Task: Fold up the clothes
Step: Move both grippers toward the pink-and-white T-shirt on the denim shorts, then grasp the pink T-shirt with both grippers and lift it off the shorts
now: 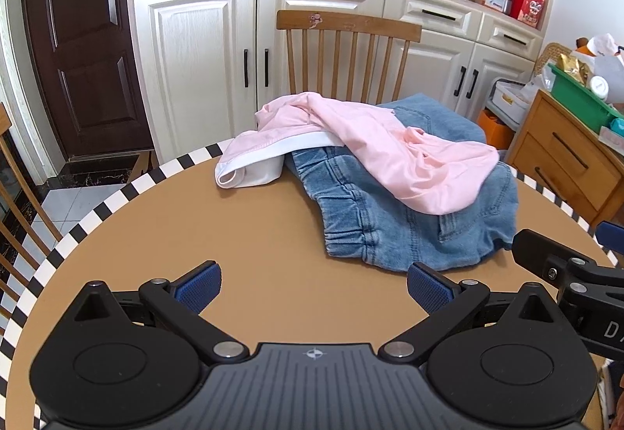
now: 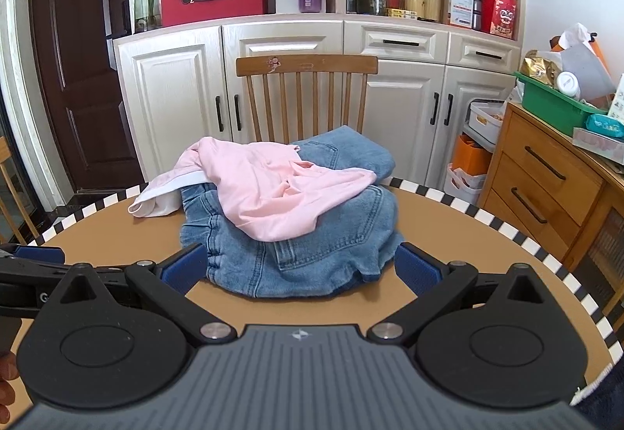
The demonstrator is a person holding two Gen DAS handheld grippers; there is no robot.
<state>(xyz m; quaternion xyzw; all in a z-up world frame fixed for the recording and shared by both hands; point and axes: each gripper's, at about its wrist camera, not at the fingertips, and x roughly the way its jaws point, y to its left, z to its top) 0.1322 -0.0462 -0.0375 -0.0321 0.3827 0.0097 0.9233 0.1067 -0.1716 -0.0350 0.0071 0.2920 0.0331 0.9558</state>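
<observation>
Left claw (image 1: 314,287) sits nearest, spread wide and holding nothing, over bare bench (image 1: 234,235) just short of the denim shorts (image 1: 409,231). Right claw (image 2: 301,266) likewise spread and empty, its blue pads either side of the shorts' near hem; cannot tell if they touch the cloth. Shorts lie crumpled on the bench's far half. Pink garment (image 1: 390,149), white-banded, is heaped on top of the shorts, trailing off their left side onto the bench. Wooden chair (image 1: 347,28) stands behind the shorts, white cabinets (image 1: 195,51) beyond it.

Step, as I judge it: nothing folded yet, approach before first grasp. Next move likely calls for lifting the pink garment clear of the shorts, then spreading it flat.

Right wrist view shows the shorts' back pocket and the potted plant above the cabinets; left wrist view shows more open bench left of the shorts.
</observation>
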